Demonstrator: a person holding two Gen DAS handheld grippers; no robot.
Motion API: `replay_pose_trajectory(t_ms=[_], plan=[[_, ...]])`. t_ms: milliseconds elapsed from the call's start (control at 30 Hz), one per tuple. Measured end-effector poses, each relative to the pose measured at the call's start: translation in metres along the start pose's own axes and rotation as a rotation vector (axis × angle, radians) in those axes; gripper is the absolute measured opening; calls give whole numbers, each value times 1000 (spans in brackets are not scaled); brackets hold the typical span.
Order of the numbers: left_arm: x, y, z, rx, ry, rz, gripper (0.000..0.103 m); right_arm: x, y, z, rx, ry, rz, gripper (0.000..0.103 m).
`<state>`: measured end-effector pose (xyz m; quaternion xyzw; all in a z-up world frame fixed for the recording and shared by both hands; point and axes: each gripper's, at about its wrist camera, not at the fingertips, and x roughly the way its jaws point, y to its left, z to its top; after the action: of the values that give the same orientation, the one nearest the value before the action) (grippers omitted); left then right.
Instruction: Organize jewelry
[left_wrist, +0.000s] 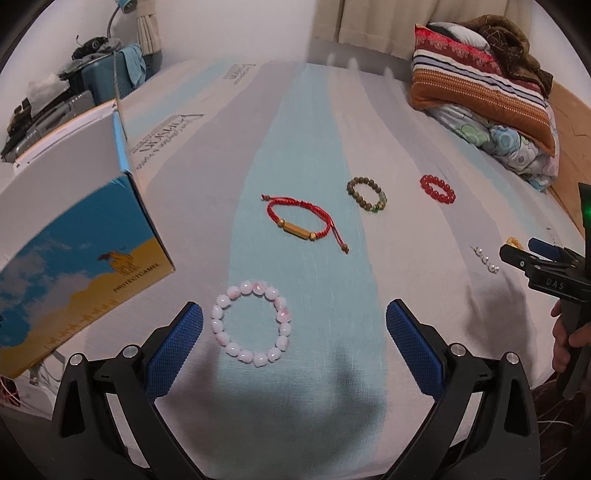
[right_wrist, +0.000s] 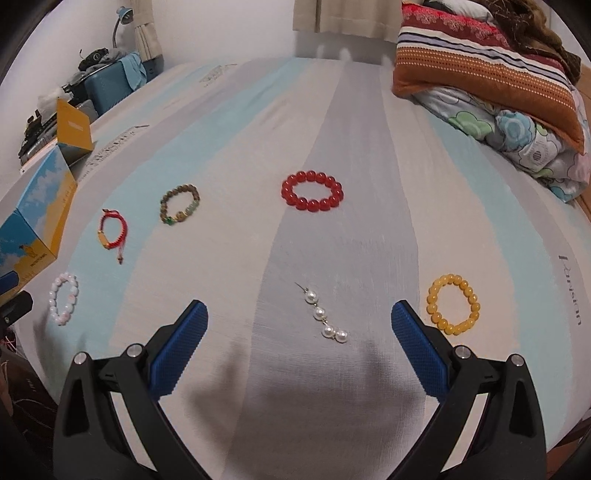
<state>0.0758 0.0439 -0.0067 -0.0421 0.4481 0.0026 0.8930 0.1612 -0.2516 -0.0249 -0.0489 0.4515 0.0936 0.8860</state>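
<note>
My left gripper (left_wrist: 294, 339) hangs low with its blue-padded fingers (left_wrist: 175, 350) spread wide, nothing between them. My right gripper (right_wrist: 299, 341) matches it, jaws wide apart and empty, pointing forward. In the left wrist view I see the right gripper from the side, my hand (left_wrist: 570, 338) wrapped round its handle.
</note>
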Motion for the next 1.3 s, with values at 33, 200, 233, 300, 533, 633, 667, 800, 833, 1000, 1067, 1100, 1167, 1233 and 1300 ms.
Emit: replay_pose_trajectory(t_ms=[33, 200, 233, 300, 533, 633, 667, 800, 833, 1000, 1067, 1100, 1167, 1233, 1300], plan=[[3, 0, -1, 0, 5, -5, 97, 2, -1, -1, 0, 3, -1, 96], [19, 2, -8, -18, 29, -6, 97, 14, -5, -7, 8, 27, -6, 95], [21, 3, -9, -21, 34, -5, 97, 18, -6, -8, 7, 36, -6, 94], [24, 4, -12, -16, 39, -6, 97, 24, -8, -10, 8, 56, 2, 90], [37, 11, -19, -13, 91, -24, 97, 40, -18, -16, 25, 100, 13, 88], [39, 13, -20, -14, 98, -34, 97, 43, -19, -18, 32, 111, 18, 85], [39, 12, -20, -12, 97, -33, 97, 44, -18, -19, 28, 116, 16, 83], [43, 10, -22, 6, 112, -35, 97, 51, -13, -23, -5, 148, 10, 69], [44, 8, -23, 12, 116, -35, 97, 52, -11, -24, -18, 151, 3, 69], [53, 9, -24, 9, 153, -39, 97, 52, -9, -27, -23, 147, 19, 59], [56, 8, -25, 13, 161, -35, 97, 52, -9, -27, -23, 145, 22, 56], [56, 8, -25, 17, 164, -31, 97, 51, -9, -27, -19, 144, 26, 52], [59, 4, -27, 32, 173, -27, 97, 51, -11, -27, -10, 146, 34, 47], [60, 3, -28, 41, 180, -27, 97, 51, -12, -26, -4, 146, 39, 40], [62, 2, -29, 45, 193, -28, 96, 50, -12, -26, 3, 147, 40, 32]])
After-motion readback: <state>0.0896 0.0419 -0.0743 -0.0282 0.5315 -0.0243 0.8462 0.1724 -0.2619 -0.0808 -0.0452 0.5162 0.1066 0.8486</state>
